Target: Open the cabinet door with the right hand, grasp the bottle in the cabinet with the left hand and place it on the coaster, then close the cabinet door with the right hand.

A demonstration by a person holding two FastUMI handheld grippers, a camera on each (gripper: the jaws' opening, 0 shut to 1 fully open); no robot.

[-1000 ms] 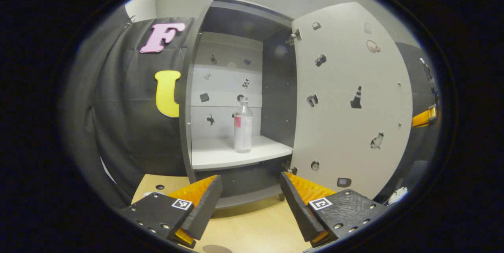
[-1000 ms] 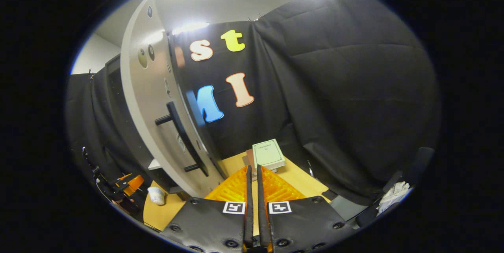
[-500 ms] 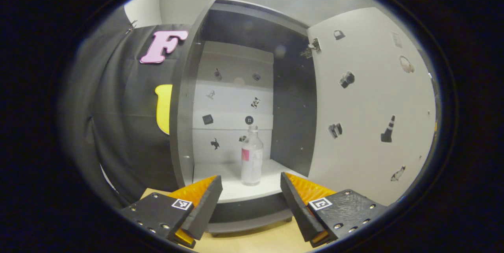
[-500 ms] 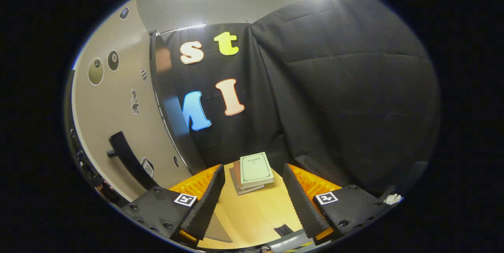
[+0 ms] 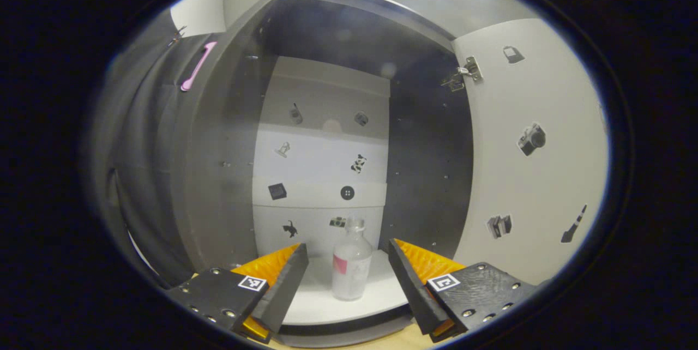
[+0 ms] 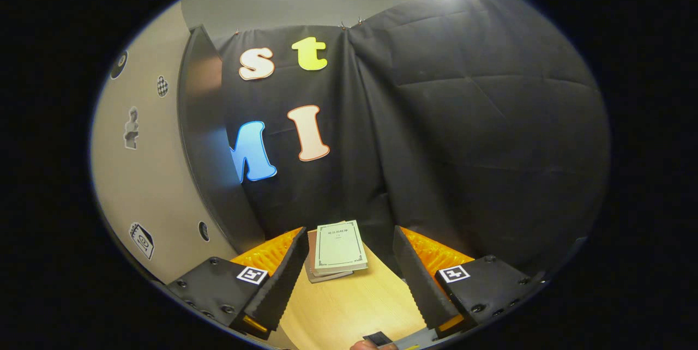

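Observation:
In the left gripper view a clear bottle (image 5: 350,260) with a pink label stands upright on the white shelf (image 5: 327,298) inside the open cabinet (image 5: 229,154). My left gripper (image 5: 346,279) is open, its fingers on either side of the bottle and still short of it. The cabinet door (image 5: 537,175) is swung open at the right, pale and dotted with small stickers. In the right gripper view my right gripper (image 6: 346,273) is open over the wooden table (image 6: 354,306) with nothing between its fingers; the door's outer face (image 6: 139,175) is at the left.
A stack of books (image 6: 334,249), a pale green one on top, lies on the table near the black cloth wall (image 6: 463,148). A small dark object (image 6: 377,338) sits at the table's near edge. The cabinet's dark side walls (image 5: 425,164) flank the bottle.
My left gripper has moved forward toward the cabinet, so the bottle now stands between its fingers. My right gripper has opened, let go of the door handle and turned away toward the books.

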